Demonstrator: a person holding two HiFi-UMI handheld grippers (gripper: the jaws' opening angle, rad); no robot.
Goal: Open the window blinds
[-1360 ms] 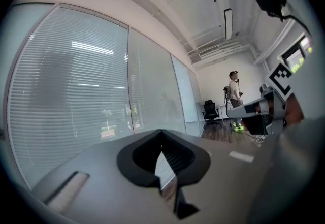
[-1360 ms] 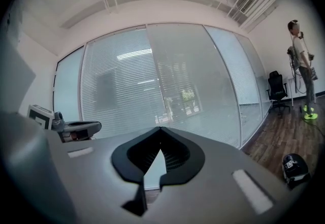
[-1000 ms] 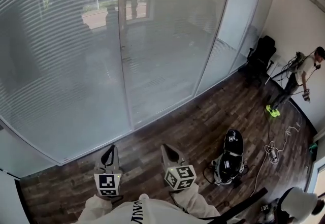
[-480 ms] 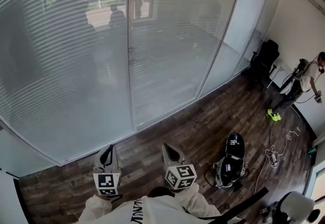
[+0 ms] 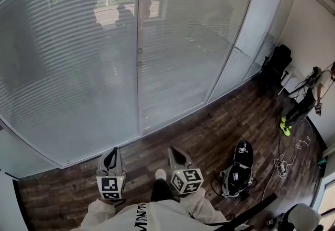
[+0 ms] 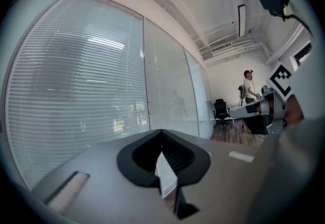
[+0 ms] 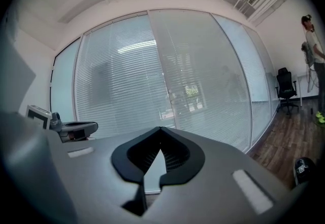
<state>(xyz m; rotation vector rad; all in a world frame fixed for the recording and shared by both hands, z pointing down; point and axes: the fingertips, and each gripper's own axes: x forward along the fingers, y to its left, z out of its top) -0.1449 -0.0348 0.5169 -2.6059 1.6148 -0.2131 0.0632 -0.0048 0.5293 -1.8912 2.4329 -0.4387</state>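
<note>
The window blinds (image 5: 68, 67) are lowered, their pale slats covering the big glass wall ahead; they also fill the left gripper view (image 6: 76, 96) and the right gripper view (image 7: 127, 81). A vertical frame post (image 5: 139, 52) splits the panes. My left gripper (image 5: 111, 154) and right gripper (image 5: 175, 151) are held side by side low in the head view, over the wooden floor and well short of the glass. Both point level at the blinds. The left gripper (image 6: 162, 132) has its jaws together with nothing in them, and so does the right gripper (image 7: 160, 129).
A black bag (image 5: 238, 164) with cables (image 5: 282, 159) lies on the floor to my right. A black office chair (image 5: 277, 65) stands by the far right wall, with a person (image 5: 309, 96) beyond it. My own shoe (image 5: 160, 174) shows between the grippers.
The window post has slid right in the head view and the glass looks nearer. My shoe has come into view between the grippers. Both grippers stay shut.
</note>
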